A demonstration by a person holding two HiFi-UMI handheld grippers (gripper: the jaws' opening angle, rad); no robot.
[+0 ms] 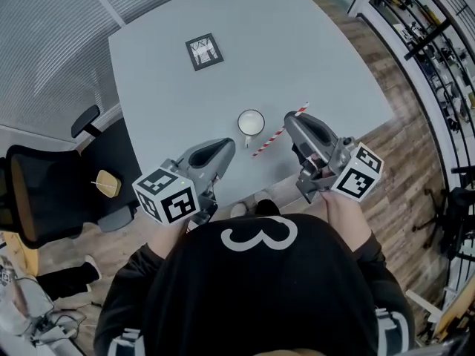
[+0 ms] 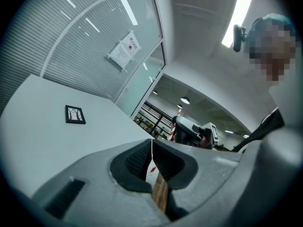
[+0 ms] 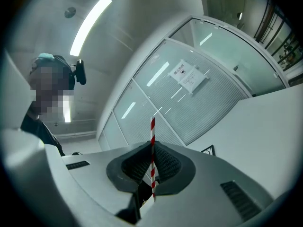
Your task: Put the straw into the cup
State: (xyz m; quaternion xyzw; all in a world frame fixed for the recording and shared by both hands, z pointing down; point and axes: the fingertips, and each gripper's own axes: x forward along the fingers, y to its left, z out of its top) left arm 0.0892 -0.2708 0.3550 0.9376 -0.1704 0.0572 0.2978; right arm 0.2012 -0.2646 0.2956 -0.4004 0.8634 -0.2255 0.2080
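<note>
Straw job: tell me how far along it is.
Done: the straw is picked up, clamped in the right gripper. In hand: it is held beside the cup, neither end inside it. Left: put one end into the cup and let go. The left gripper is shut and empty.

You're in an office-like workroom: a grey worktop [image 1: 297,43], a black swivel chair [image 1: 41,195], blind-covered glass partitions [image 1: 44,50], wood flooring [image 1: 415,169] and tool racks [image 1: 430,39].

Right gripper [image 1: 292,120] holds straw [image 1: 272,139] beside cup [image 1: 251,123].
</note>
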